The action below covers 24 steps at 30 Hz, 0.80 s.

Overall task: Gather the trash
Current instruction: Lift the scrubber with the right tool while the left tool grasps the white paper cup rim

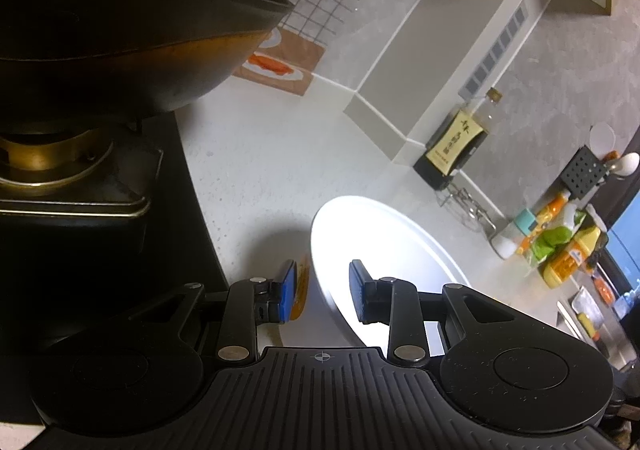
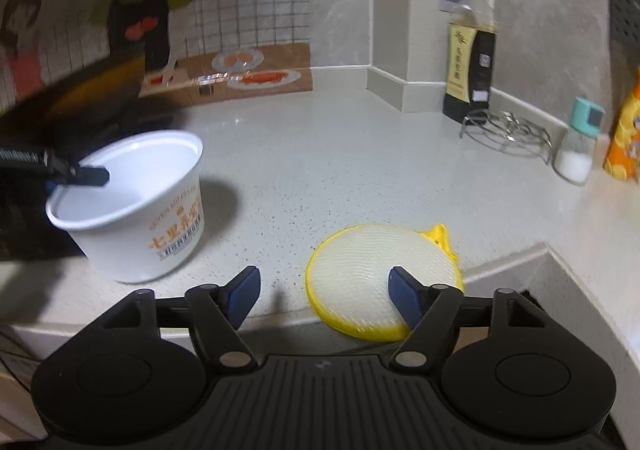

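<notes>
While the right tongs (image 2: pixel 325 296) gape, yellow strainer (image 2: pixel 382 280) overhangs the counter edge (image 2: pixel 280 320).

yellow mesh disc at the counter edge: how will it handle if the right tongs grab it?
The disc looks thin and flat, probably light, so it may slide on the smooth counter rather than lift. Its mesh centre likely flexes; the rim looks stiffer. It overhangs the edge, so a nudge might tip it off.

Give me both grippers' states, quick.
Left gripper: closed on the rim of the white paper cup.
Right gripper: open, holding nothing, above the yellow mesh lid.
</notes>
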Available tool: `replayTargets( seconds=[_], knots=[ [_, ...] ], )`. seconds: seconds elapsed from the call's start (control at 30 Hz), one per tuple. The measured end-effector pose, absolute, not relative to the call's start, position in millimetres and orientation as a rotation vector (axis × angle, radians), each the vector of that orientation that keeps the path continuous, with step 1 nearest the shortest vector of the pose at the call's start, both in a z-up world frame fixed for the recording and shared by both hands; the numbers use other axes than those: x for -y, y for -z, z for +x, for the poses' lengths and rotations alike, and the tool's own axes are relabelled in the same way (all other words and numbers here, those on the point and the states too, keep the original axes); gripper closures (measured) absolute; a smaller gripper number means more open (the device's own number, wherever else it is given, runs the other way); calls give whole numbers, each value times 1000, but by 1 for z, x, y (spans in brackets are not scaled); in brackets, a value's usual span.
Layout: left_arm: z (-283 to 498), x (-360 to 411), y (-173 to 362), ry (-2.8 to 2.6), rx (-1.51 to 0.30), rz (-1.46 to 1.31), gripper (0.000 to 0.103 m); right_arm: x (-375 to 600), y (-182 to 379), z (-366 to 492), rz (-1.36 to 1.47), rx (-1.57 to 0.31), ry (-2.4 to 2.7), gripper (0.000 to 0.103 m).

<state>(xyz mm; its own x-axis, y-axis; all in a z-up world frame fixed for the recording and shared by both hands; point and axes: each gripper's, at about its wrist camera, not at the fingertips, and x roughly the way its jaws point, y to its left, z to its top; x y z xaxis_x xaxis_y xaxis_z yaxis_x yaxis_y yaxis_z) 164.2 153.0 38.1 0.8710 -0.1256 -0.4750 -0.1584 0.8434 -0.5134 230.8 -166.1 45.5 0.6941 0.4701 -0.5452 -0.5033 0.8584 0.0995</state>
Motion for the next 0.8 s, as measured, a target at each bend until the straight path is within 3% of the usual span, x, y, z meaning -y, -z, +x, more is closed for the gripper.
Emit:
replayTargets(
  seconds=[0.2, 0.43, 0.47, 0.53, 0.6, 0.7, 0.8],
  knots=[
    [169, -148, -35, -8, -527, -575, 71, 207, -42, 241, 173, -632, -477, 30],
    [170, -144, -33, -15, -543, -543, 71, 248, 7, 282, 574, -793, -392, 32],
    [171, -144, -33, -23, -549, -537, 71, 250, 12, 284, 610, -799, -409, 34],
    [173, -145, -32, -37, -559, -527, 71, 246, 15, 284, 630, -801, -457, 56],
    [174, -145, -30, -49, -560, -514, 71, 241, 12, 280, 606, -789, -492, 70],
    [175, -145, -31, -46, -540, -496, 71, 233, 0, 273, 531, -754, -517, 77],
    [176, -147, -29, -38, -534, -507, 82, 222, -13, 271, 483, -723, -559, 81]
  ],
)
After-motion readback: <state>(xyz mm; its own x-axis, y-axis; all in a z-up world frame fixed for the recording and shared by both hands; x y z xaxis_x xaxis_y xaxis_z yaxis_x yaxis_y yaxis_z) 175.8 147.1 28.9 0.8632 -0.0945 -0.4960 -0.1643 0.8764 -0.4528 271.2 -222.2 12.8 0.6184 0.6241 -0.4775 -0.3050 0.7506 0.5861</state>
